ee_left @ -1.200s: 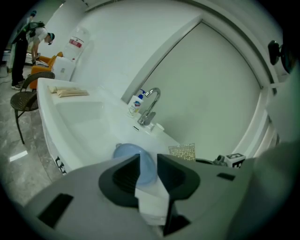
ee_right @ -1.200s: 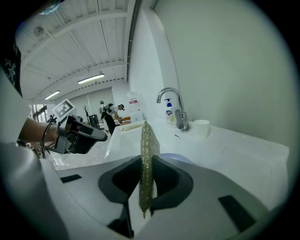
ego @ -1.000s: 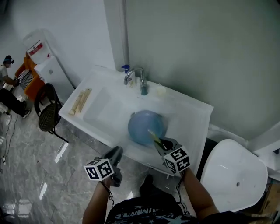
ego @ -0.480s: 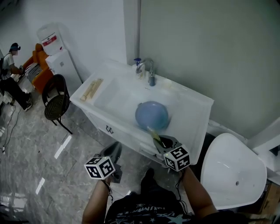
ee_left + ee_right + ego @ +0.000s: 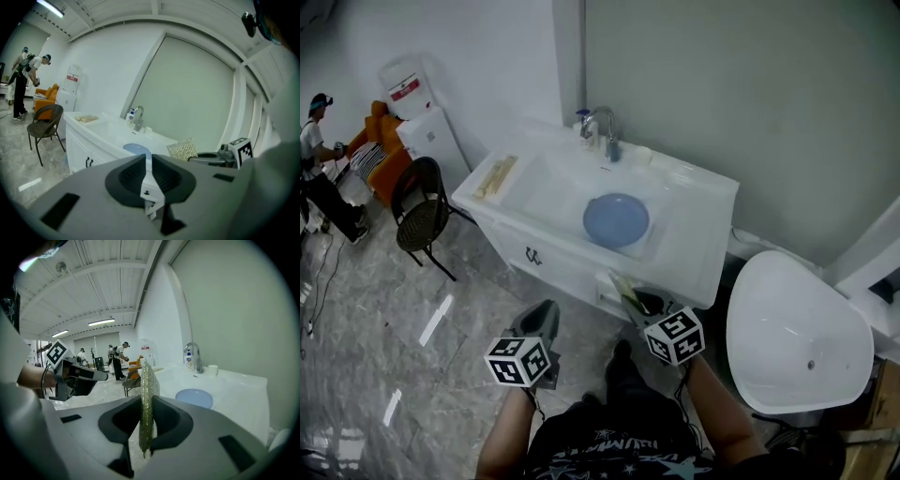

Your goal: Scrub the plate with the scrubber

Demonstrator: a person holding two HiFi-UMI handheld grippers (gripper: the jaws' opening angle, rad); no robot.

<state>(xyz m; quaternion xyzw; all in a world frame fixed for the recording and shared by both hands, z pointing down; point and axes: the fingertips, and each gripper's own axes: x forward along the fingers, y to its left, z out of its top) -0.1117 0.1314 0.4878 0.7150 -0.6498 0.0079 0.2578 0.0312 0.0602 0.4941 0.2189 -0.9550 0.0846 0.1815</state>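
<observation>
The right gripper (image 5: 146, 405) pinched a thin, glittery green scrubber (image 5: 146, 378) edge-up. The jaws of the left gripper (image 5: 146, 161) had just been closing and met, empty. The round, pale blue plate (image 5: 616, 220) lay flat in the glossy white sink (image 5: 698, 220).

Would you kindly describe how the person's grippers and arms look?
Both the left gripper and right gripper are grey with dark hollows, each bearing a white cube of black square markers. Thin dark cables run along the forearms. The person wears a dark printed T-shirt.
</observation>
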